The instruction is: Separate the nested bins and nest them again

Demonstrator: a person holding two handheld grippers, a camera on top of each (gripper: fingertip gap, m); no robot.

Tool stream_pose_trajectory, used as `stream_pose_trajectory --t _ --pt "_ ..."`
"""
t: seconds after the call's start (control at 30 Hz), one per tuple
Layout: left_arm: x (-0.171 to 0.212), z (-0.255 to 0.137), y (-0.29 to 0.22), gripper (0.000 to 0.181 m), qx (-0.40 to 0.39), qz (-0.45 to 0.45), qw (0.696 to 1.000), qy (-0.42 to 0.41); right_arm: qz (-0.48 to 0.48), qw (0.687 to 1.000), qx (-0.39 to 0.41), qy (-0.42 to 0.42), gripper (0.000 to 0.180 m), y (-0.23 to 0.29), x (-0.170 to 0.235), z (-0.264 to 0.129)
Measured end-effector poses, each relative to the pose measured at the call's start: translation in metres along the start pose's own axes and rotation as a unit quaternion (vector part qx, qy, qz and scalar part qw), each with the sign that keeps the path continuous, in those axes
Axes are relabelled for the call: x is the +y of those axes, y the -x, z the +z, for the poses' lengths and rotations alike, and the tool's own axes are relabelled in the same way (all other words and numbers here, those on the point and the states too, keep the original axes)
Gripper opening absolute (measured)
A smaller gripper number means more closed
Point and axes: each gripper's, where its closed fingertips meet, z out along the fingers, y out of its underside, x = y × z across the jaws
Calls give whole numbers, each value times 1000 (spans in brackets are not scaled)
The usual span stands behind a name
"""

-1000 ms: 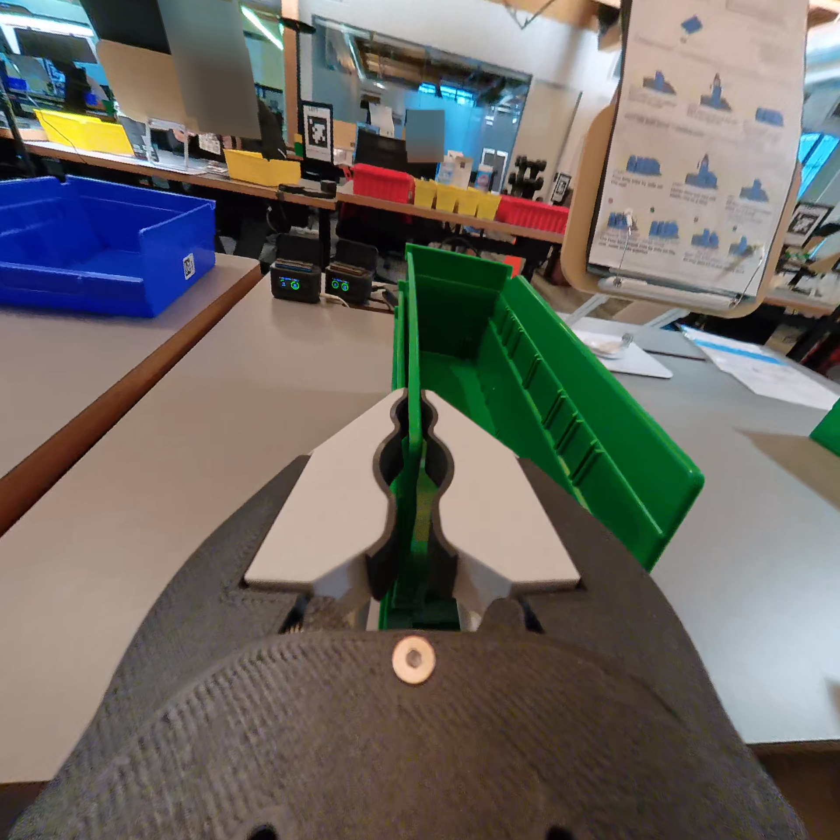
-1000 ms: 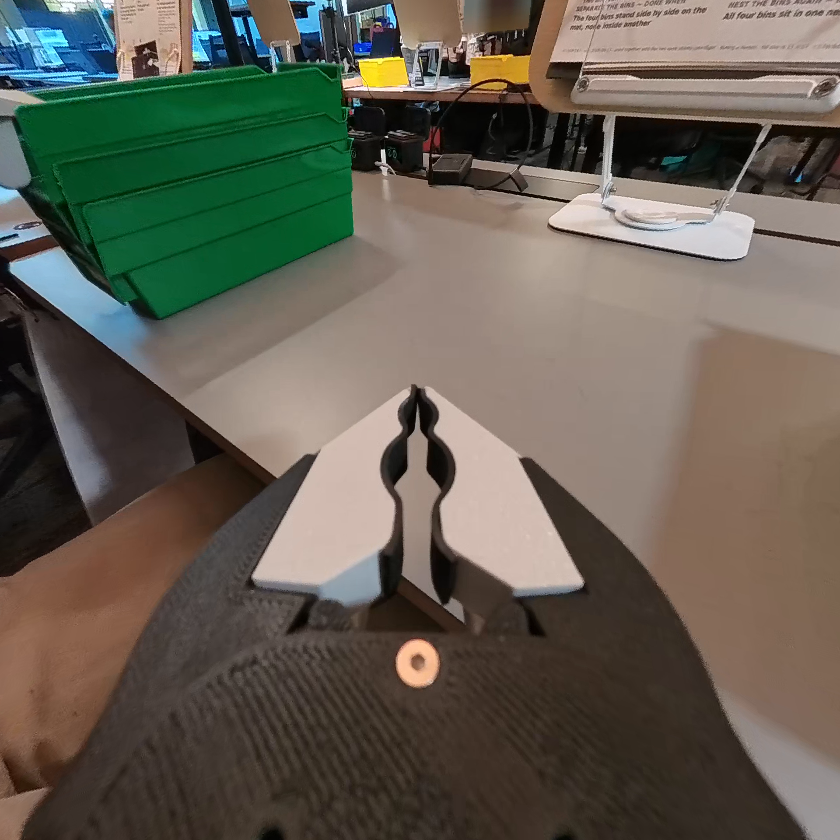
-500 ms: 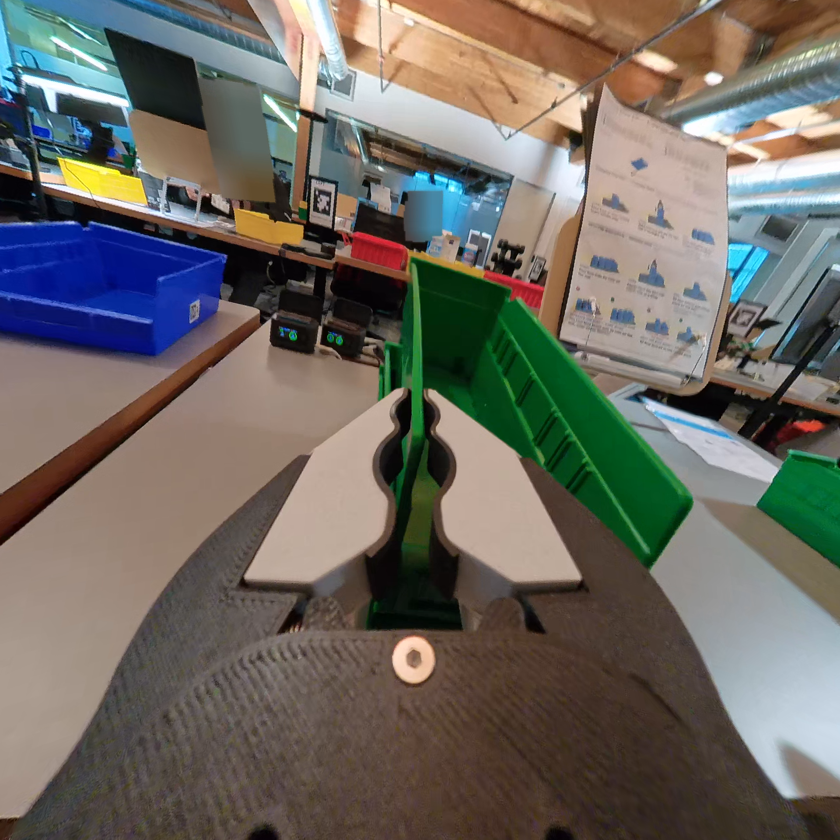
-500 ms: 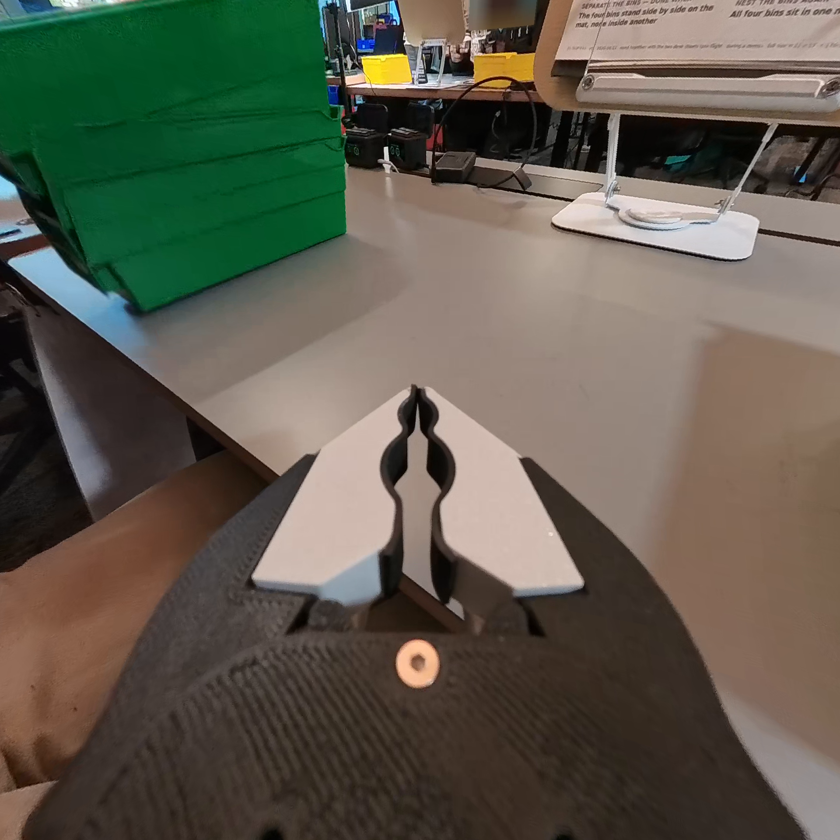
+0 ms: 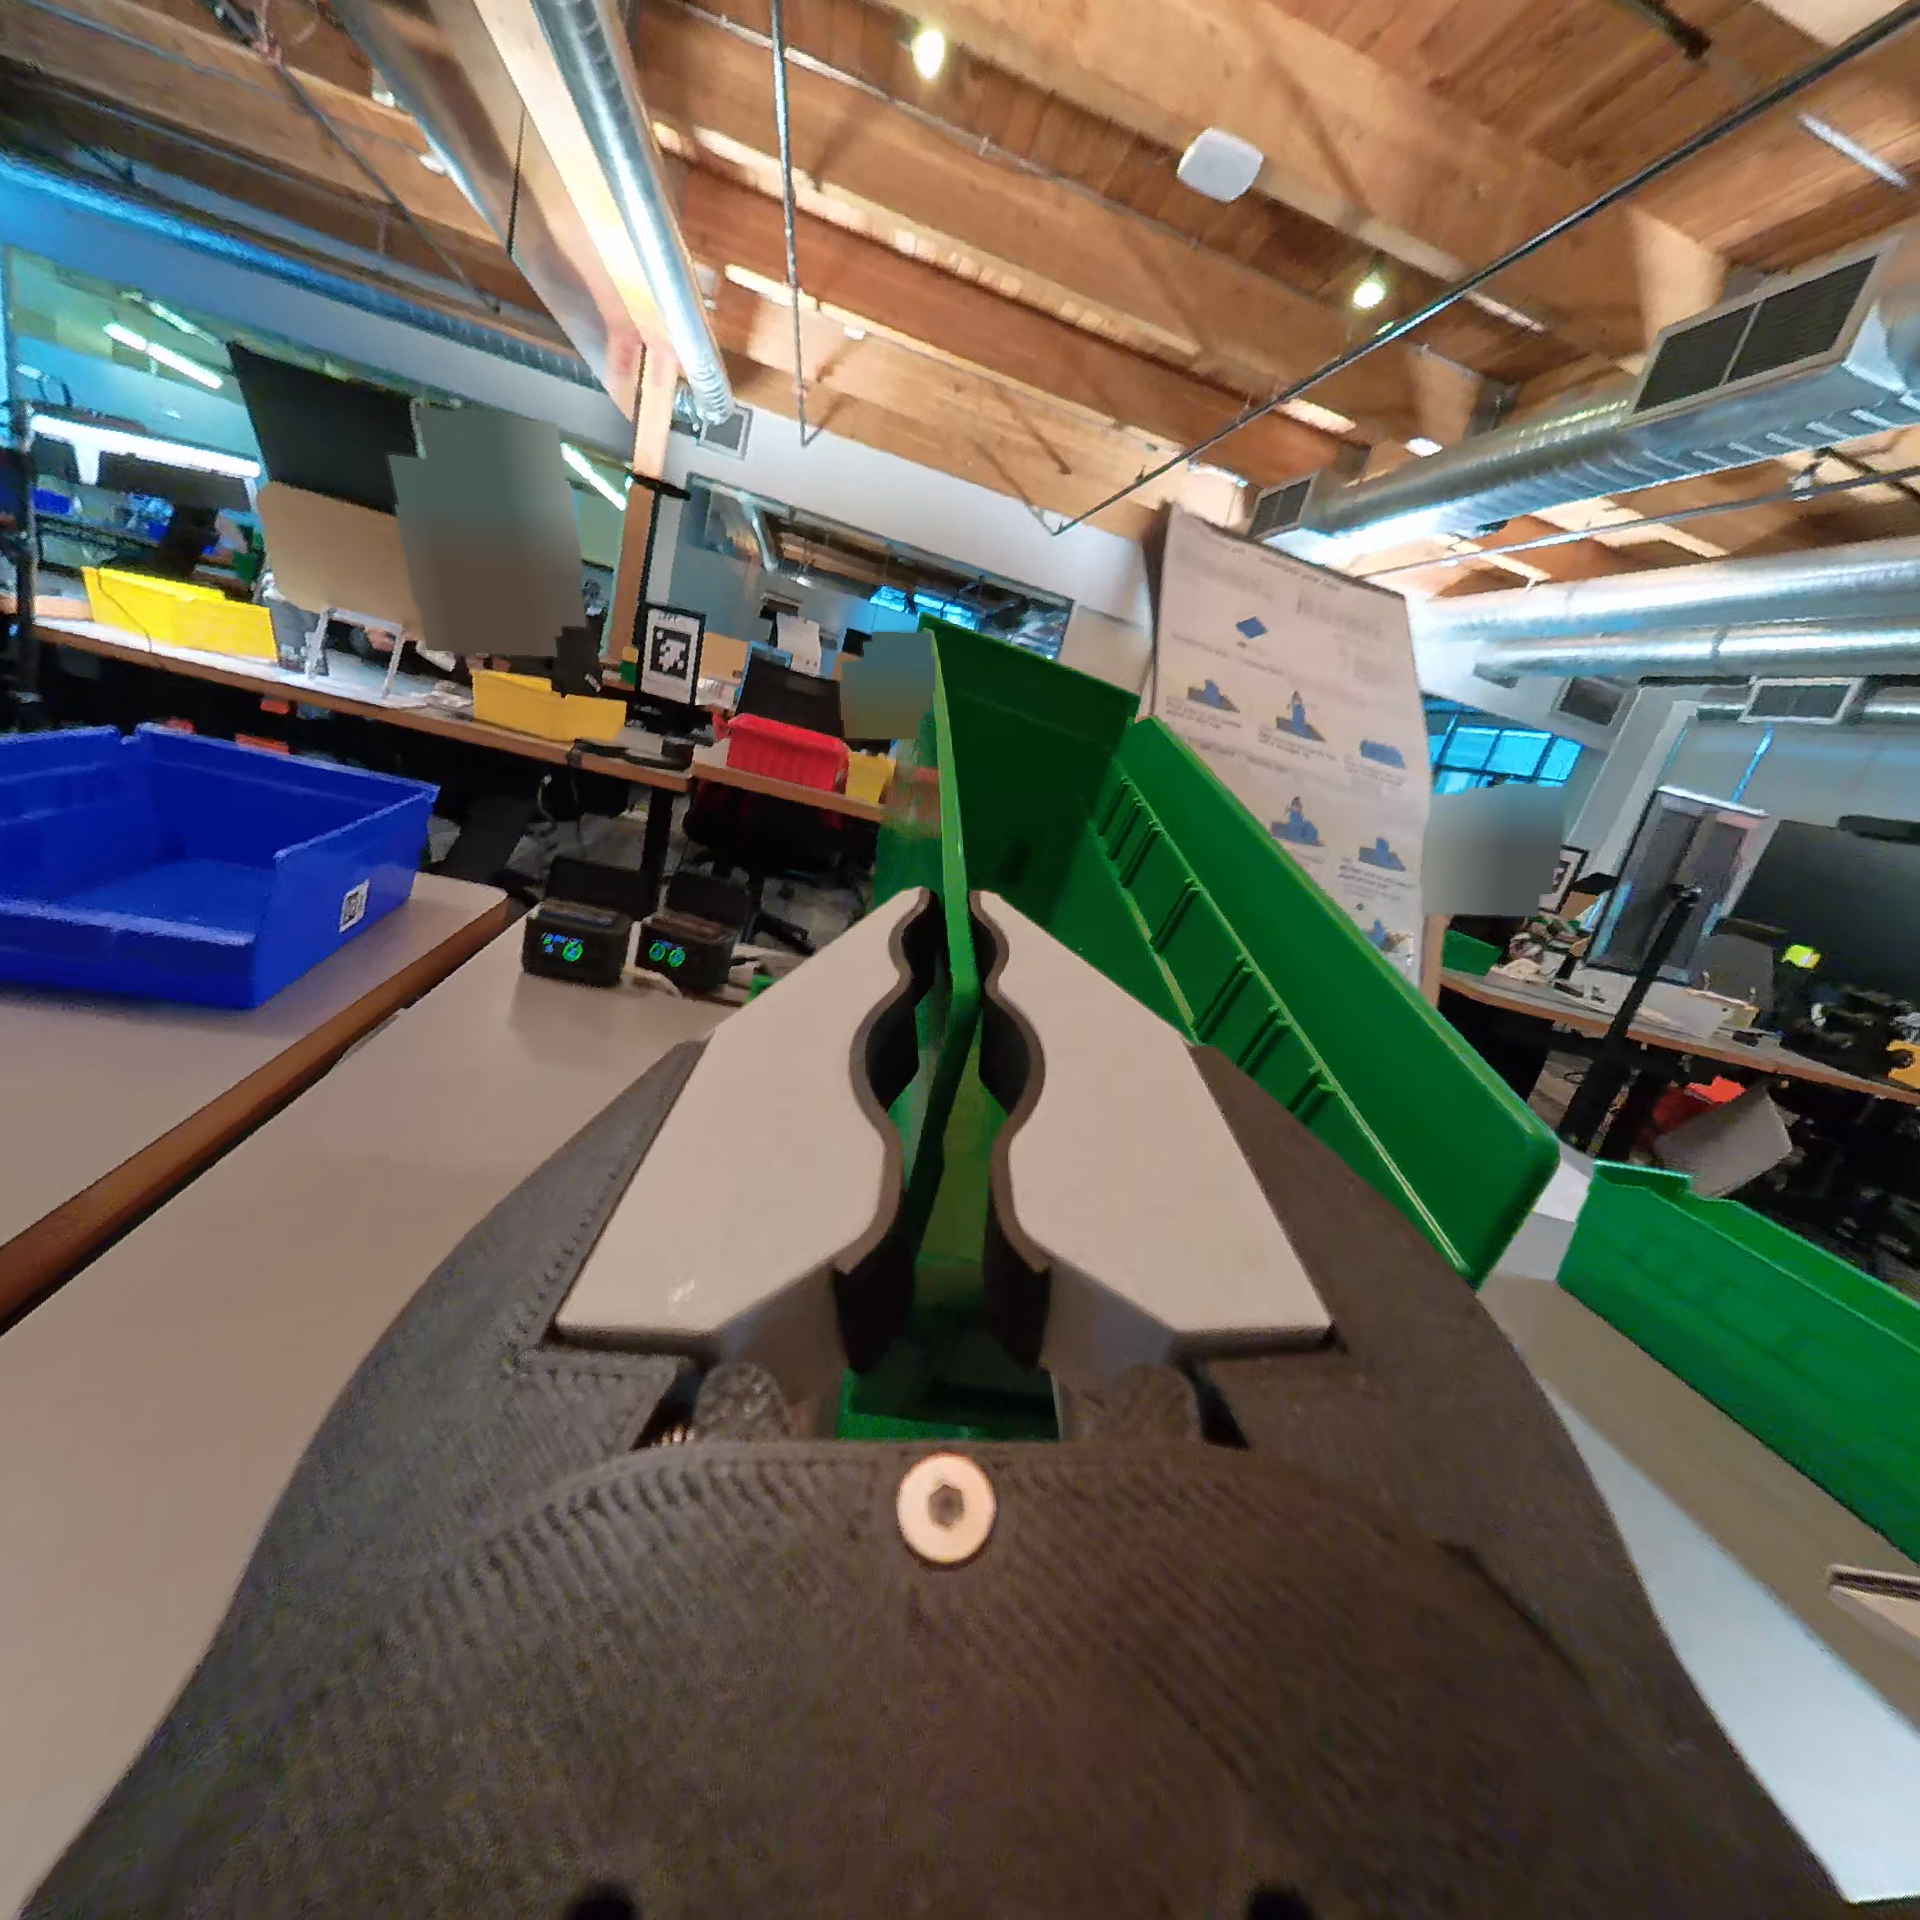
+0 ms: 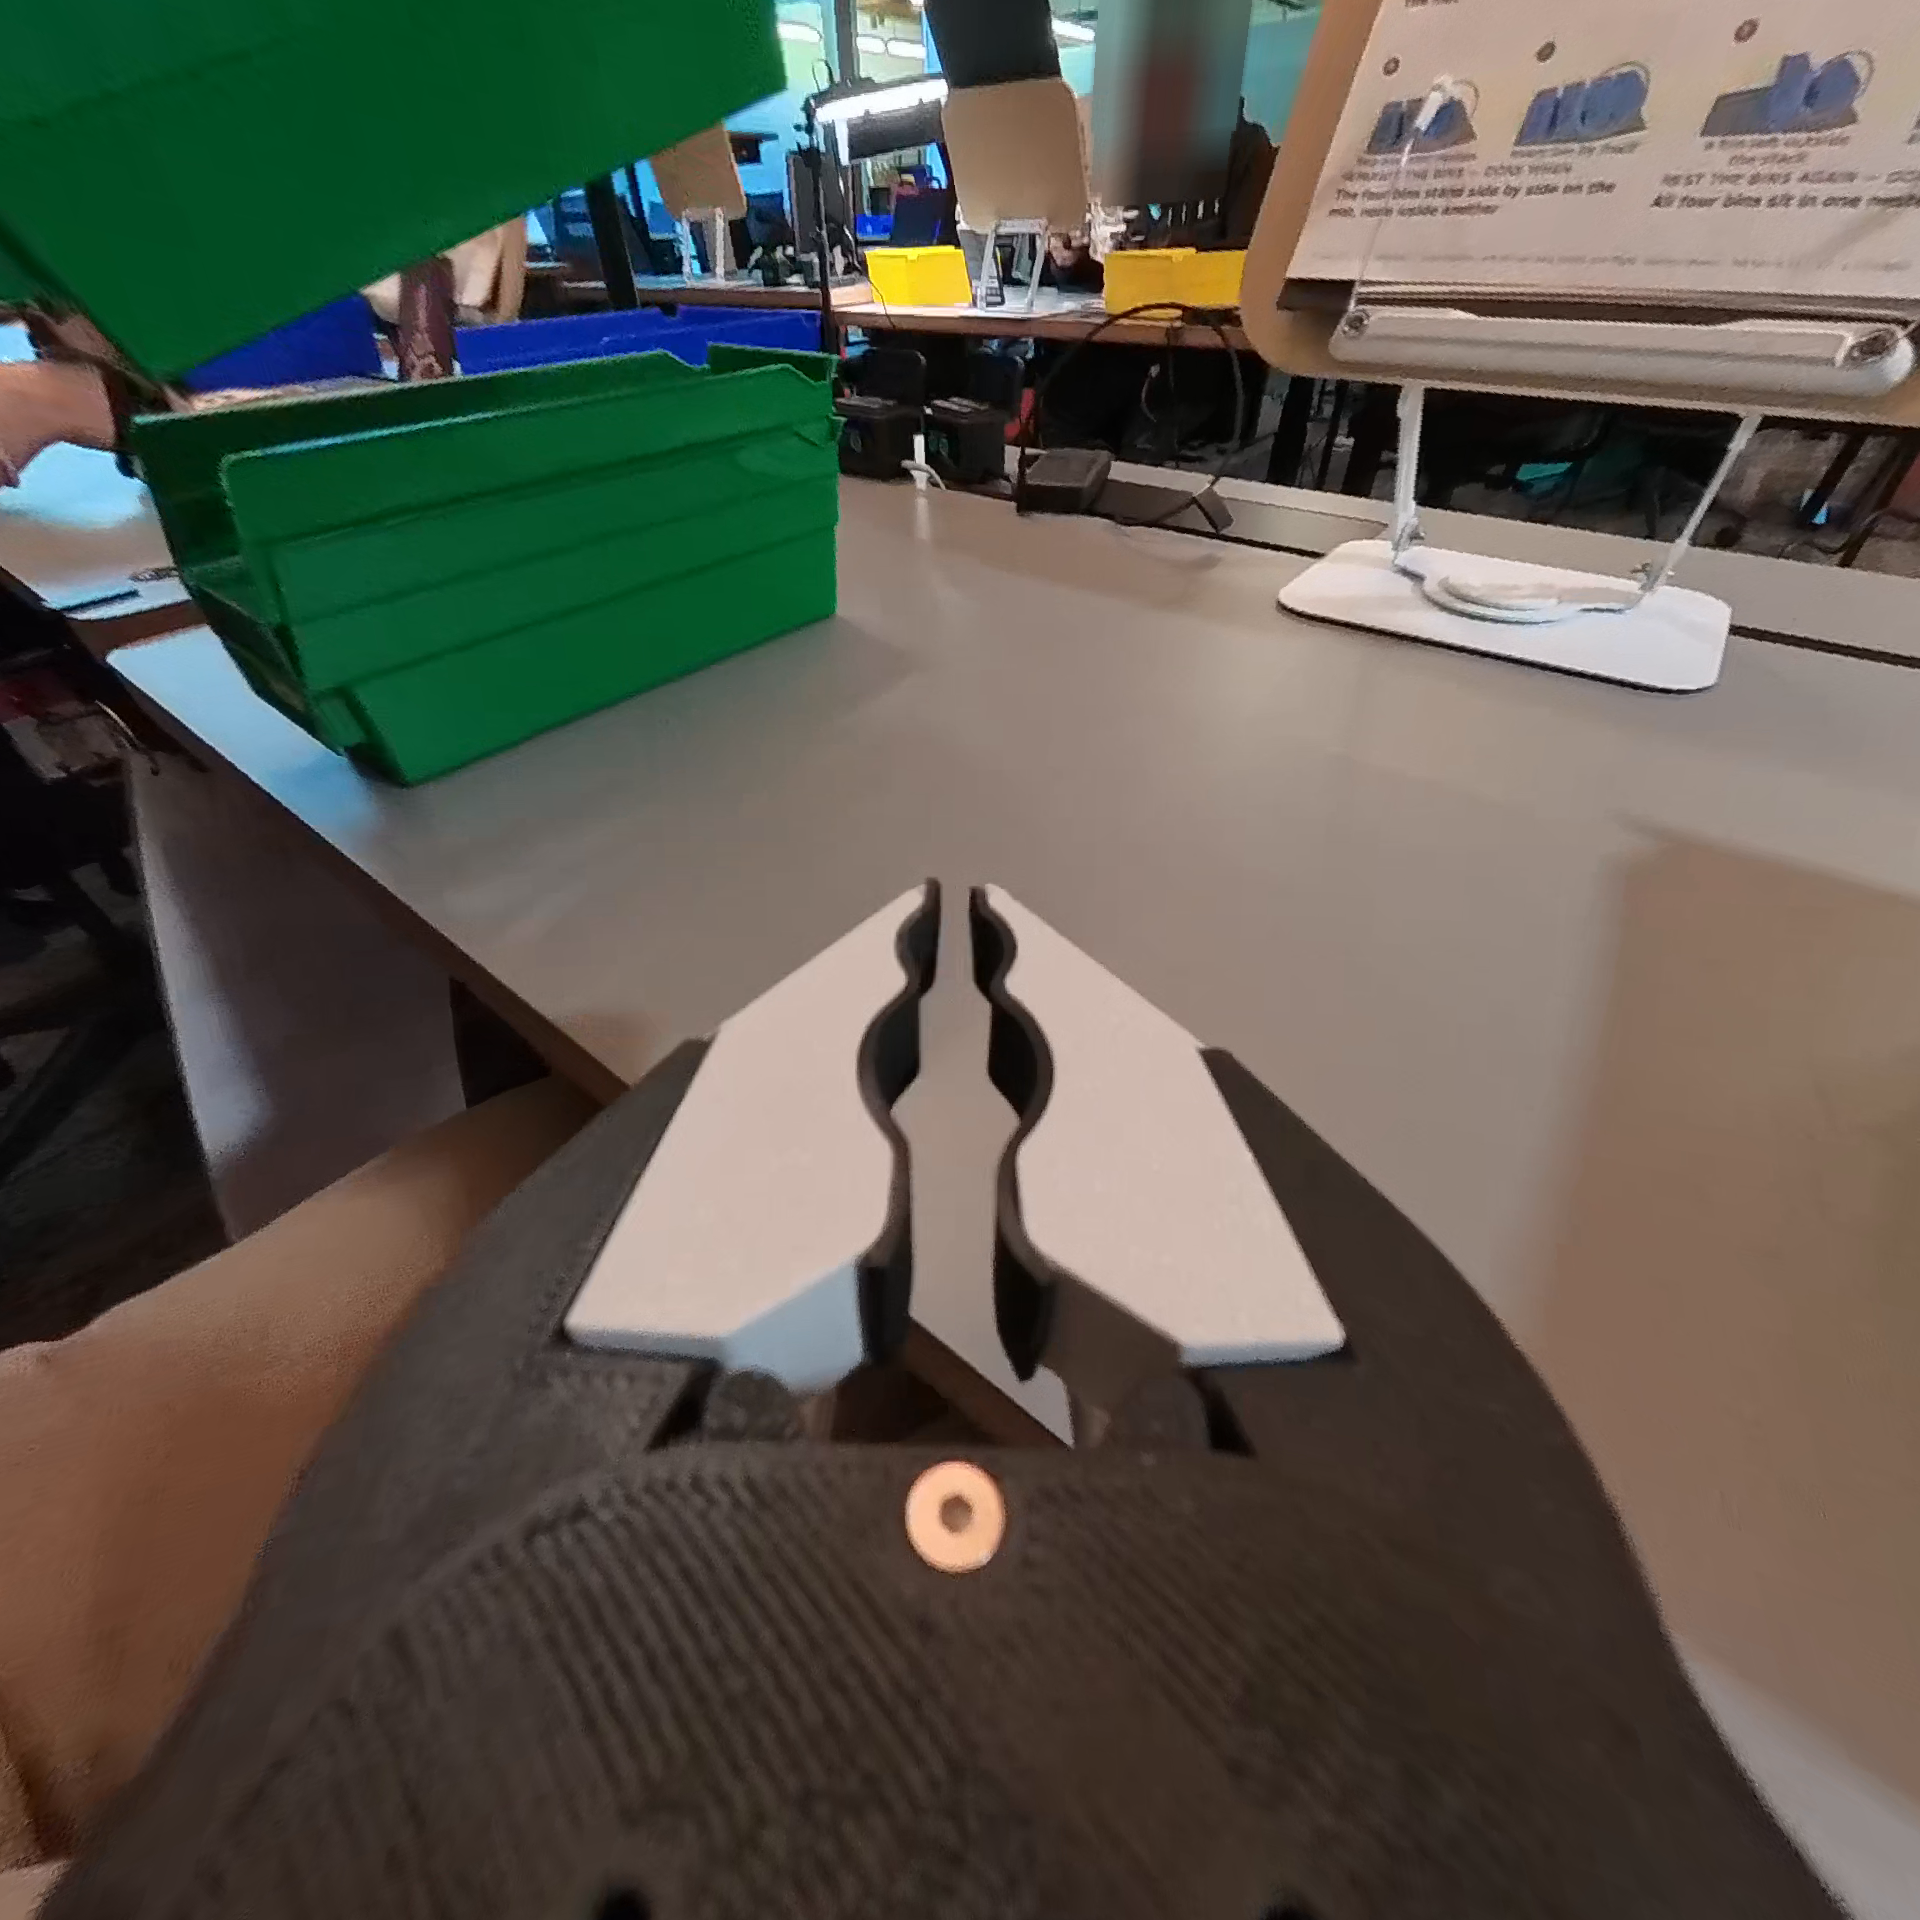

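Note:
My left gripper (image 5: pixel 951 904) is shut on the side wall of a green bin (image 5: pixel 1247 987) and holds it tilted up, clear of the table. The same lifted bin fills the top left of the right wrist view (image 6: pixel 364 135). Below it a stack of nested green bins (image 6: pixel 540 561) stands on the grey table (image 6: pixel 1195 831); the stack also shows low at the right of the left wrist view (image 5: pixel 1766 1320). My right gripper (image 6: pixel 954 894) is empty, its tips a narrow slit apart, above the table's near edge, well right of the stack.
A white stand (image 6: pixel 1507 613) carrying an instruction sheet stands at the back right. Two black chargers (image 5: pixel 613 940) and cables lie at the back edge. A blue bin (image 5: pixel 187 873) sits on the neighbouring table to the left. A tan-clad leg (image 6: pixel 208 1455) is below the table edge.
My left gripper has lifted the top green bin up off the stack and tilted it. The right gripper stays in place, and a thin slit has opened between its tips.

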Motion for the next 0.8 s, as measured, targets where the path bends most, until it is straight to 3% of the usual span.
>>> stream_pose_trajectory --t 0.03,0.13,0.27,0.5,0.67,0.8 --pt "-6 -2 -8 0 7 2 1000 -9 3 1000 -4 -3 7 3 -2 0" --pt "-15 -6 -34 0 33 4 999 -24 17 999 -23 -20 30 17 -10 0" --pt "4 -9 -73 0 72 -16 997 -2 19 996 -62 -56 59 53 -29 -3" --pt "73 -25 -152 0 142 32 988 44 31 977 -175 -114 69 140 -58 -24" --pt "125 -36 -177 0 165 20 981 103 113 982 -140 -63 83 139 -42 -11" --pt "147 -43 -188 3 160 9 980 121 123 989 -78 1 66 118 -15 -1"
